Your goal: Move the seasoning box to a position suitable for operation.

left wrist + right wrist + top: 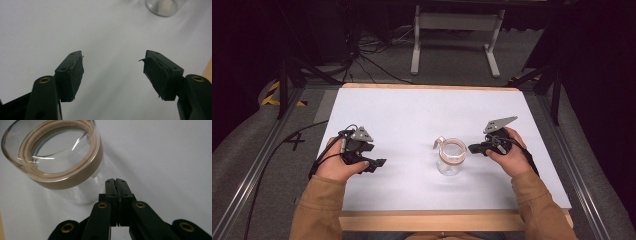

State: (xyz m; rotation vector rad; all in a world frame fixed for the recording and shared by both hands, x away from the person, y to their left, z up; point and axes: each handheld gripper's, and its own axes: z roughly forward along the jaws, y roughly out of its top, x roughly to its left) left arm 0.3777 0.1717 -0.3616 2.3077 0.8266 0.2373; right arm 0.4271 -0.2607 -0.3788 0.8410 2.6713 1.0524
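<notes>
A clear glass jar [450, 159] with a tan band around its mouth stands upright on the white table top [422, 110], right of centre. A small metal clasp sticks out at its upper left. My right gripper [472, 148] lies just right of the jar, pointing at it. In the right gripper view its jaws [116, 181] are pressed together with nothing between them, close beside the jar [57, 160]. My left gripper [379, 162] rests at the left, apart from the jar. Its jaws [113, 68] stand wide over bare table, with the jar's base [162, 6] farther off.
A wooden strip [432, 220] runs along the table's front edge. Metal rails flank the table on both sides. Behind it on the floor stand a white frame [457, 30] and loose cables [362, 55]. A cable trails from the left gripper off the table's left side.
</notes>
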